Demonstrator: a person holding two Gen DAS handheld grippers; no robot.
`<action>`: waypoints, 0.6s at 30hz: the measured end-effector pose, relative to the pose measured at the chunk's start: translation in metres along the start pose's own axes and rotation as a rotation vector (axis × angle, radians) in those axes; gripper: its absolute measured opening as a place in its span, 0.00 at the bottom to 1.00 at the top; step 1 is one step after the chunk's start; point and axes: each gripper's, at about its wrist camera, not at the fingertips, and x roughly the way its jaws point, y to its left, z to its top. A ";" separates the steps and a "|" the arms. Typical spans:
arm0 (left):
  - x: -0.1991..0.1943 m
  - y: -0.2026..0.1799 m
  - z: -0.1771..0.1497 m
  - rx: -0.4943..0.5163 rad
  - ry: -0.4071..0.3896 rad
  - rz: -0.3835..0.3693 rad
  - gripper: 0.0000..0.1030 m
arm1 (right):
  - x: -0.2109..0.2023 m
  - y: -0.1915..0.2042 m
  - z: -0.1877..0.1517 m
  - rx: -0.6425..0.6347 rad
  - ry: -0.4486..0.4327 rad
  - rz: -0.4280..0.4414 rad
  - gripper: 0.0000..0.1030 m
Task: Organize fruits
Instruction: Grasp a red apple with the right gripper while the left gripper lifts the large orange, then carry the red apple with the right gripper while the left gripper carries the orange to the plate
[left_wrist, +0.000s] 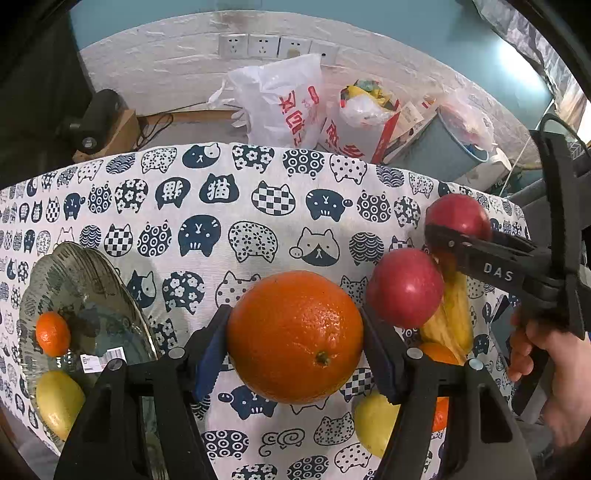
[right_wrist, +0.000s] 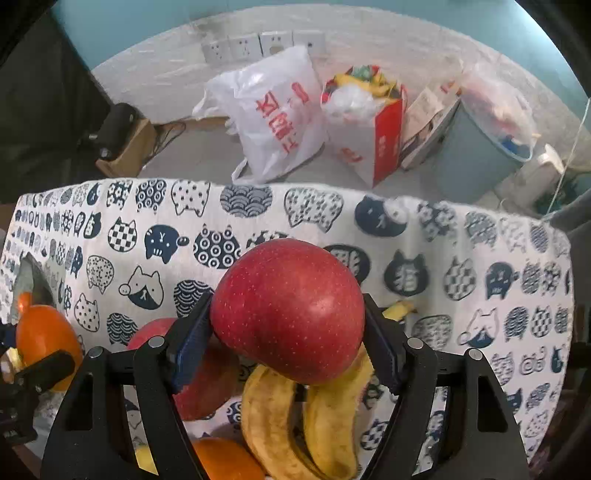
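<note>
Orange (left_wrist: 294, 336) and apple (right_wrist: 288, 311) sit between fingers (left_wrist: 208, 354).

light: bright, even, daylight from upper right | glare: sheen on red apple (right_wrist: 288, 310) | blur: tablecloth (right_wrist: 480, 258) right edge soft | distortion: strong fisheye, black corner vignette

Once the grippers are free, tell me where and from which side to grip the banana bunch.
Probably grip the banana bunch across its thick middle, coming down from above with one finger on each outer flank. It lies flat on the cat-print cloth with its stem end pointing away, and its near end crowded by an orange. The second apple lies close on its left, so keep clear of that side.
</note>
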 end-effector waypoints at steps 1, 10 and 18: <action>-0.002 -0.001 0.000 0.002 -0.004 0.002 0.67 | -0.005 0.000 0.000 -0.005 -0.012 -0.005 0.73; -0.023 -0.007 -0.005 0.036 -0.050 0.013 0.67 | -0.041 0.013 -0.004 -0.041 -0.078 0.027 0.73; -0.047 -0.009 -0.013 0.055 -0.088 0.016 0.67 | -0.071 0.033 -0.014 -0.080 -0.121 0.073 0.73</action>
